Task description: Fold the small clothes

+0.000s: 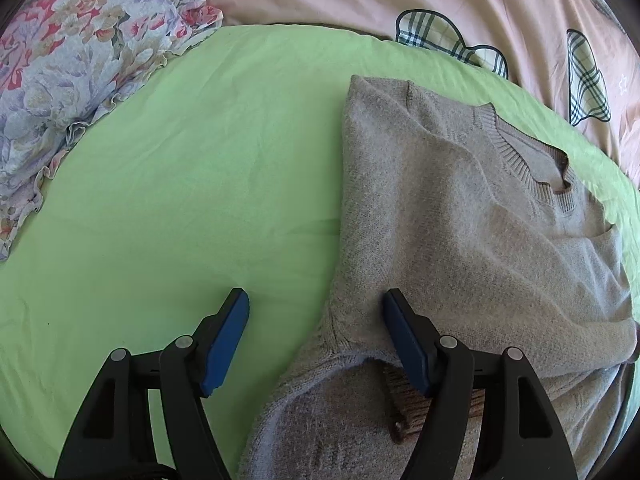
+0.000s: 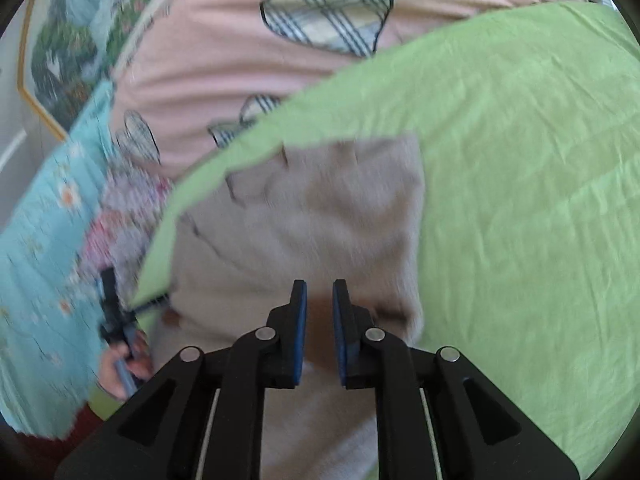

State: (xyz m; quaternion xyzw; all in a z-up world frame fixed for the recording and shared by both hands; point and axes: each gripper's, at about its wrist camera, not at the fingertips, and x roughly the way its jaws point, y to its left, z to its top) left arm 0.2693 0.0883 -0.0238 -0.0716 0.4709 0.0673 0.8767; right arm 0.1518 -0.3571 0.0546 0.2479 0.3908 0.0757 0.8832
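A grey knit sweater [image 1: 460, 208] lies partly folded on the green sheet [image 1: 192, 184], its ribbed collar toward the far right. My left gripper [image 1: 316, 312] is open wide over the sweater's near left edge, its right finger [image 1: 404, 340] on the knit and its left finger [image 1: 226, 340] over the sheet. In the blurred right wrist view the same sweater [image 2: 312, 216] lies ahead. My right gripper [image 2: 320, 300] hovers over its near part with its jaws a narrow gap apart and nothing between them. The left gripper [image 2: 114, 312] and the hand holding it show at the left.
A floral ruffled pillow [image 1: 68, 80] lies at the far left. A pink quilt with plaid shapes [image 1: 460, 4] borders the far side of the green sheet. A light blue floral cover [image 2: 44, 248] lies at the left in the right wrist view.
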